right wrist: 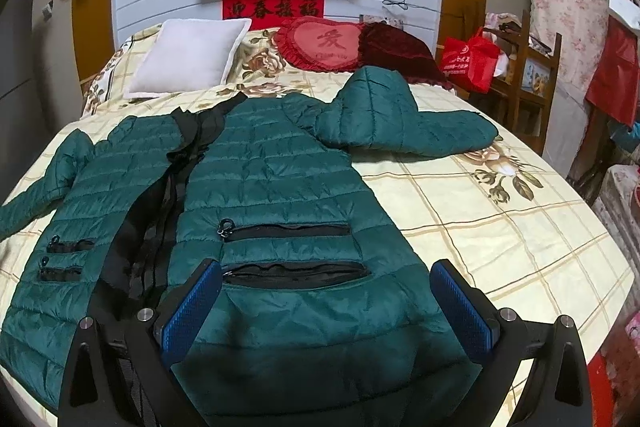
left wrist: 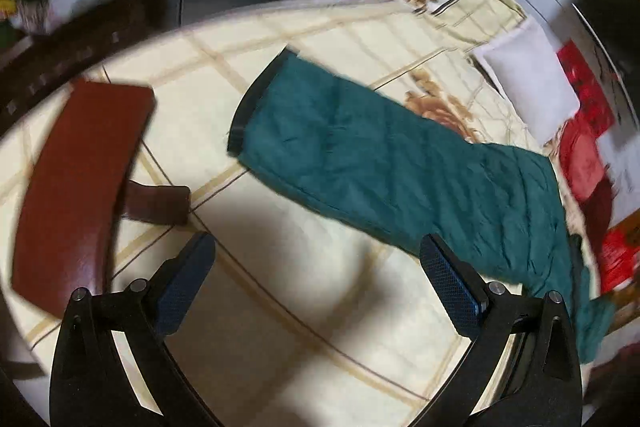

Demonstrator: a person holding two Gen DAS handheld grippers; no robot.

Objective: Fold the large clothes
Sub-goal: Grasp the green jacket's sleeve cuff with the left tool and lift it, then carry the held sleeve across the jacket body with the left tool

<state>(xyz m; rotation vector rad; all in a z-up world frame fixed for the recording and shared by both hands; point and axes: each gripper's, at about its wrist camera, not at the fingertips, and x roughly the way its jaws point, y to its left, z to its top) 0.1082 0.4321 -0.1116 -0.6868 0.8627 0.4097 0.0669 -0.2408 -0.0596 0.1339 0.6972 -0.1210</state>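
Observation:
A large dark green quilted jacket (right wrist: 276, 179) lies spread front-up on the bed, unzipped, its black lining showing down the middle. One sleeve (right wrist: 420, 131) reaches right, the hood beside it. The other sleeve (left wrist: 380, 155) shows in the left wrist view, stretched out with its black cuff at the far end. My left gripper (left wrist: 316, 275) is open and empty above the bare sheet, just short of that sleeve. My right gripper (right wrist: 326, 303) is open and empty over the jacket's lower hem, below the zipped pockets.
The bed has a cream checked floral sheet (right wrist: 500, 227). A white pillow (right wrist: 188, 55), a red heart cushion (right wrist: 320, 43) and a dark red cushion (right wrist: 396, 51) lie at its head. A red-brown chair back (left wrist: 76, 179) stands at the bed's left edge. A red bag (right wrist: 472, 59) sits on wooden shelves at right.

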